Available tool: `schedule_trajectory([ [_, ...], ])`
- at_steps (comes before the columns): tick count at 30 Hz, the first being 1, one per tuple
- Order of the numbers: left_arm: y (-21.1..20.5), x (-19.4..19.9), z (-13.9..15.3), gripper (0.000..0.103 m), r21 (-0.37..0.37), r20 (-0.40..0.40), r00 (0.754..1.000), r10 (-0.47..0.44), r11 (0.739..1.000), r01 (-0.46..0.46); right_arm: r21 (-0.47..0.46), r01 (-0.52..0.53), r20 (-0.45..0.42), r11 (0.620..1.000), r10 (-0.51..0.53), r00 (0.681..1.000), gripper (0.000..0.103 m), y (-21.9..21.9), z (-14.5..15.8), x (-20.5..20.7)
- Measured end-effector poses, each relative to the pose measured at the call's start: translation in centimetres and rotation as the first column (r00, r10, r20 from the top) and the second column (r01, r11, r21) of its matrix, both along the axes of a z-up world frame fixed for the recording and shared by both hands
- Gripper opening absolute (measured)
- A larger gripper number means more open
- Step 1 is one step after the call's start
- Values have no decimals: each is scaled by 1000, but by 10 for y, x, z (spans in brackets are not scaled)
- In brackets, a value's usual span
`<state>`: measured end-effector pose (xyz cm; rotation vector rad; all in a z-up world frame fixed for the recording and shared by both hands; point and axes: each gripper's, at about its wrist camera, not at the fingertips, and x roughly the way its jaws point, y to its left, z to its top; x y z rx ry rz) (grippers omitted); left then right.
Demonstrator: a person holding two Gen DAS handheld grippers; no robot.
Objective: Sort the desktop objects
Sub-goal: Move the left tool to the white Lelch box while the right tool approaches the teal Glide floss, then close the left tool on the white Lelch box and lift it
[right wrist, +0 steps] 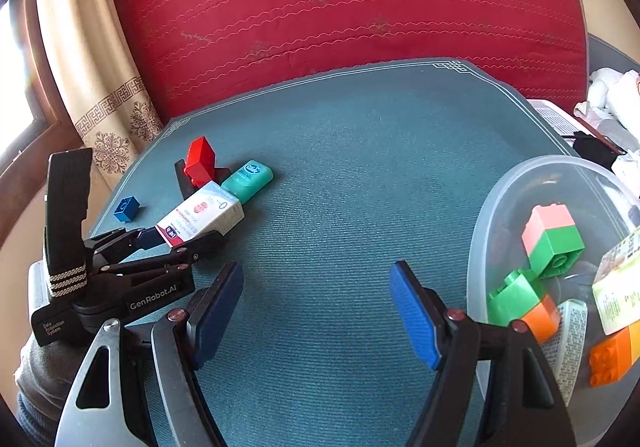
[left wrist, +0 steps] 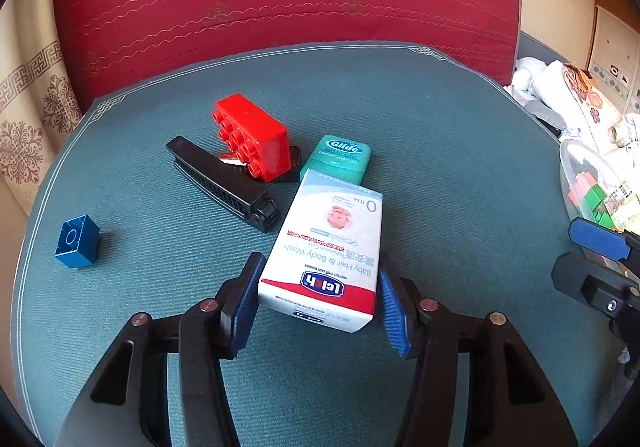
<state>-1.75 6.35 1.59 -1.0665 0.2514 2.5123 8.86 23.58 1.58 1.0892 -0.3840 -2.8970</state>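
A white and red baby wash box [left wrist: 328, 243] lies on the teal mat [left wrist: 440, 151], its far end against a green floss case [left wrist: 338, 157]. My left gripper [left wrist: 320, 261] has its blue pads against both long sides of the box's near end; the right wrist view shows the same grip [right wrist: 188, 237]. Left of the box are a long black clip [left wrist: 224, 183], a red brick [left wrist: 254, 137] leaning on it, and a small blue brick [left wrist: 78, 241] standing apart. My right gripper [right wrist: 318, 269] hangs open over bare mat, nothing between its fingers.
A clear plastic bowl [right wrist: 500, 199] at the mat's right edge holds a pink and green brick [right wrist: 554, 243], a green and orange brick [right wrist: 524, 301], an orange brick [right wrist: 612, 359] and paper packets. A red cushion [right wrist: 340, 7] rises behind the mat. Cloth clutter lies far right.
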Motion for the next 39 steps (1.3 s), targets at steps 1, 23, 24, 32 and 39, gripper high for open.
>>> schedule_trajectory([
  [1, -2, 1, 0, 56, 4, 4, 1000, 6, 1000, -6, -2, 0, 5, 1000, 0, 1000, 79, 1, 0, -1],
  [23, -15, 7, 1, 50, 55, 18, 996, 84, 995, -85, 12, -44, 32, 999, 43, 999, 79, -15, 0, -25],
  [24, -19, 8, 3, 50, 61, 10, 995, 101, 993, -101, 11, -51, 35, 999, 51, 998, 79, -16, 0, -28],
  [32, -63, 21, 16, 50, 118, -36, 968, 248, 963, -242, 13, -120, 77, 993, 119, 990, 79, -39, -9, -68],
  [39, -74, 19, 10, 50, 149, -4, 962, 273, 952, -269, 84, -118, 99, 989, 110, 989, 79, -49, -20, -107],
])
